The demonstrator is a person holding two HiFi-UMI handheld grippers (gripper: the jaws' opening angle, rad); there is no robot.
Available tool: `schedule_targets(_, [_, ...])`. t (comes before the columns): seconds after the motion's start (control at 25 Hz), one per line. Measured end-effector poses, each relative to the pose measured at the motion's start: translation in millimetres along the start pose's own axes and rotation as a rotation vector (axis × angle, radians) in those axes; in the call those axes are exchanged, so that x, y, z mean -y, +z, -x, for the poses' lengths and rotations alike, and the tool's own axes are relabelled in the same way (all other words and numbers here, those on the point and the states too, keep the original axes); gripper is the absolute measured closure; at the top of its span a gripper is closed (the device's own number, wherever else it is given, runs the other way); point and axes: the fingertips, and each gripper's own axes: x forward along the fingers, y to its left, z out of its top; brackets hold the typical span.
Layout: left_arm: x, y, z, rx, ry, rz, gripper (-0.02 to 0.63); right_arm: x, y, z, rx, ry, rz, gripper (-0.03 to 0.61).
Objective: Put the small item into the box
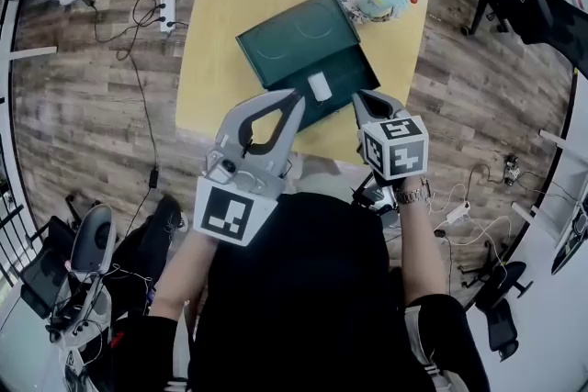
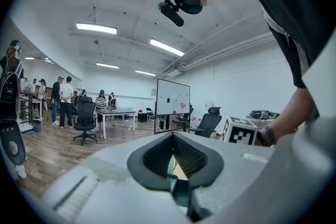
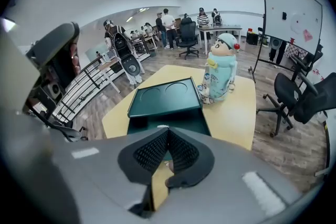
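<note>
Within the box (image 1: 354, 69), the small item (image 1: 319, 86), apparently light and rigid, suited a sidewise pinch; left gripper (image 1: 294, 96) and right gripper (image 1: 360, 96) were closed, empty.

Small item (image 1: 320, 86): white, rounded block, lying flat inside the box (image 1: 354, 69) at its near edge, just ahead of and between the tips of the left gripper (image 1: 298, 96) and right gripper (image 1: 359, 97). Box: dark green, open, lid tilted back on the far side from both grippers, two round recesses in the lid
</note>
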Motion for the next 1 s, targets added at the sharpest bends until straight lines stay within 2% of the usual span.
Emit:
schedule_targets(0.6, [54.5, 12.6, 34.5, 0.010, 0.076, -0.030, 0.612, 5.0, -9.4, 76.8, 0.148, 0.006, 0.037, 0.575])
schedule_targets(1.0, [74.9, 24.4, 55.9, 0.023, 0.146, -0.063, 0.612, 6.4, -5.3, 126.2, 0.271, 0.018, 0.015, 0.575])
